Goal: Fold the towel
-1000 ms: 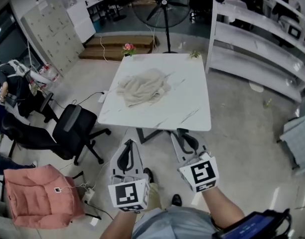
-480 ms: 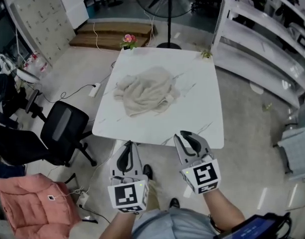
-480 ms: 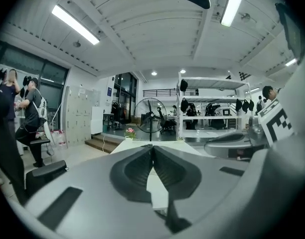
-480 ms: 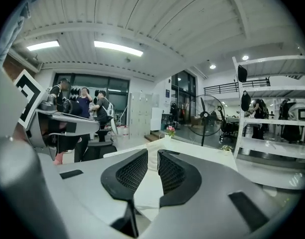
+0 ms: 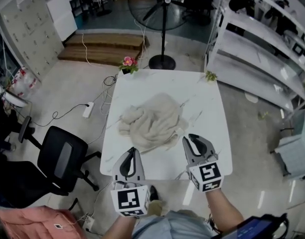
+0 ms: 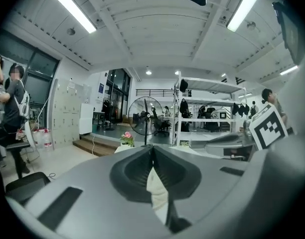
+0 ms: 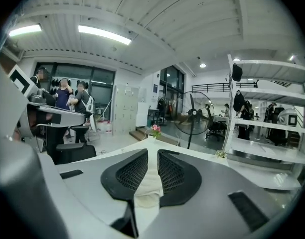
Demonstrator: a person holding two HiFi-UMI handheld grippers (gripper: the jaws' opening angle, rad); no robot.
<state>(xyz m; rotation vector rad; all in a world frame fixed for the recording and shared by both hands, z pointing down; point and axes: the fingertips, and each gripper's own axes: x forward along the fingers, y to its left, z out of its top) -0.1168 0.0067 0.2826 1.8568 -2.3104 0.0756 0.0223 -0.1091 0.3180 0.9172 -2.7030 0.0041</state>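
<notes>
A crumpled beige towel [image 5: 155,121] lies in a heap in the middle of the white marble table [image 5: 207,108]. My left gripper [image 5: 131,149] hovers over the table's near edge, just short of the towel's near left side, with its jaws shut and nothing in them. My right gripper [image 5: 191,137] is beside the towel's near right edge, its jaws a narrow gap apart and holding nothing. In the left gripper view the towel [image 6: 157,188] shows beyond the closed tips of the left gripper [image 6: 152,147]. The right gripper view shows the towel [image 7: 148,185] through the slit of the right gripper [image 7: 152,152].
A small pink flower pot [image 5: 127,62] and a little green plant [image 5: 210,76] stand at the table's far corners. A standing fan [image 5: 162,14] is behind the table, white shelving [image 5: 257,49] to the right, and a black office chair [image 5: 63,158] to the left.
Both grippers have come forward from in front of the table to over its near edge, close to the towel. The table and towel now fill more of the head view.
</notes>
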